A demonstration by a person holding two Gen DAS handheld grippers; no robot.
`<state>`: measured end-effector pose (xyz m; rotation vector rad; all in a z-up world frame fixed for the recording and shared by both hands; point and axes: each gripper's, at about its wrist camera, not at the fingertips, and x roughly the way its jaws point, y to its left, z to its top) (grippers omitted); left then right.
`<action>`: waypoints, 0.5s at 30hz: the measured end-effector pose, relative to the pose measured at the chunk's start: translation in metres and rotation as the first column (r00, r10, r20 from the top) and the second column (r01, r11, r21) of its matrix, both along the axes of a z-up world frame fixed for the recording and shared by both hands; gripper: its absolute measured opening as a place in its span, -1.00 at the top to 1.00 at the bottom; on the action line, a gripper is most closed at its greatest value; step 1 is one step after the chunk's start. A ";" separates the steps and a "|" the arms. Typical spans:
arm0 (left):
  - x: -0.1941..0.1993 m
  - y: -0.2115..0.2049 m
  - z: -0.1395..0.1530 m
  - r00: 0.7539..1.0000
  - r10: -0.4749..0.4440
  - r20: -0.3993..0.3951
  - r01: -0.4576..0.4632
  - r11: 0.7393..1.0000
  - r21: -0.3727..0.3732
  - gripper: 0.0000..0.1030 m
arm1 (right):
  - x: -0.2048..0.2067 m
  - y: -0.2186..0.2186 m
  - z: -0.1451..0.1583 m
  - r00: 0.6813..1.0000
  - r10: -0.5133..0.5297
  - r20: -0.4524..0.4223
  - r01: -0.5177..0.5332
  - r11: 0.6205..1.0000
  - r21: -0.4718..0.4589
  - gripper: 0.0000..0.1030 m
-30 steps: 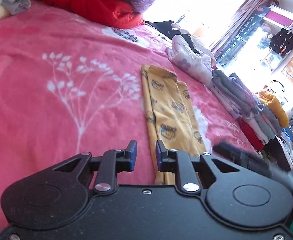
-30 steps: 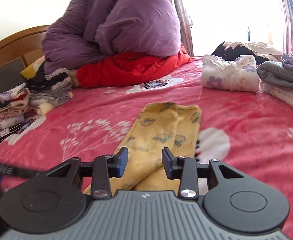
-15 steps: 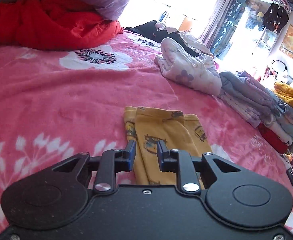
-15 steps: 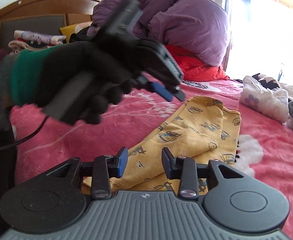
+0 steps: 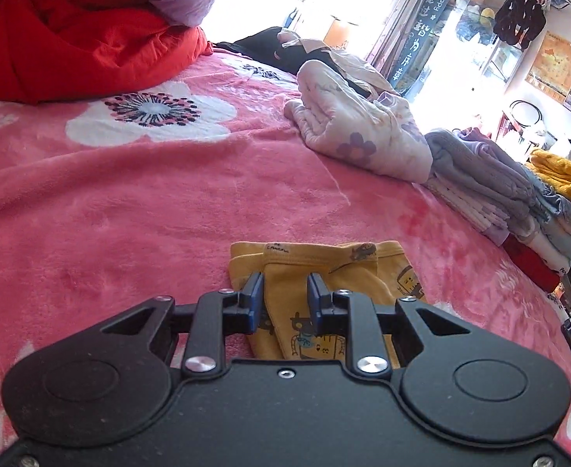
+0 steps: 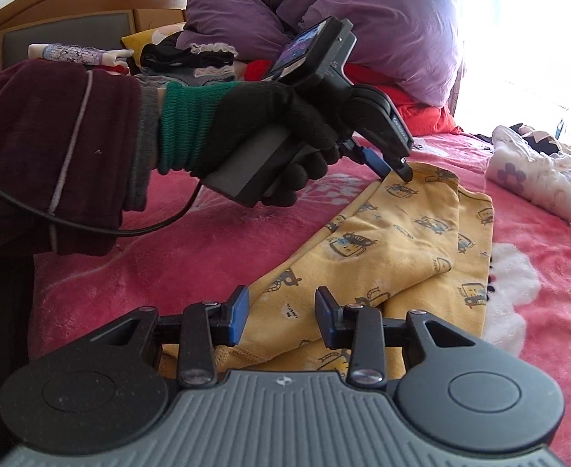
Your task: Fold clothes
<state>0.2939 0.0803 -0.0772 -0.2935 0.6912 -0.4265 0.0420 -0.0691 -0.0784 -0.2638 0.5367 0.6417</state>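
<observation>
Yellow cartoon-print cotton trousers (image 6: 398,249) lie mid-frame on the pink fleece blanket (image 5: 129,202). The left gripper (image 5: 284,295) has swung to their far end, jaws apart; the right gripper (image 6: 281,313), also parted, waits at the near end, ready to fold.

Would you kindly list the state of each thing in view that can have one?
Yellow trousers: folded lengthwise, flat on the pink blanket.
Left gripper: open, fingers over the trousers' far end, not closed on it.
Right gripper: open, empty, above the near end.
White floral garment: folded.
Grey pile: folded, stacked.
Purple duvet: bundled on the red duvet.
</observation>
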 end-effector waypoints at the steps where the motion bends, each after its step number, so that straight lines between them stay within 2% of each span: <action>1: -0.001 0.000 0.001 1.000 0.003 0.006 -0.003 1.000 0.006 0.69 | 0.000 0.000 -0.001 1.000 0.001 0.000 -0.001 1.000 -0.001 0.25; 2: -0.002 -0.001 0.002 1.000 0.001 0.012 -0.002 1.000 0.013 0.90 | 0.000 0.000 -0.002 1.000 0.002 0.000 -0.002 1.000 -0.001 0.25; 3: -0.003 0.000 0.004 1.000 0.003 0.024 -0.003 1.000 0.015 0.95 | 0.000 0.000 -0.002 1.000 0.002 0.001 -0.002 1.000 -0.001 0.25; 8: -0.006 0.005 0.018 0.997 0.022 0.071 -0.022 1.000 -0.003 0.97 | -0.001 0.001 -0.001 1.000 0.001 0.012 -0.001 1.000 -0.004 0.25; 11: -0.002 0.007 0.018 0.996 0.034 0.077 -0.035 0.999 0.018 0.98 | -0.003 0.003 -0.002 1.000 0.003 0.028 -0.002 1.000 -0.016 0.25; 15: 0.003 0.012 0.020 0.995 0.051 0.087 -0.051 0.999 -0.005 1.00 | -0.010 0.006 -0.001 0.997 0.021 0.076 -0.017 0.999 -0.047 0.25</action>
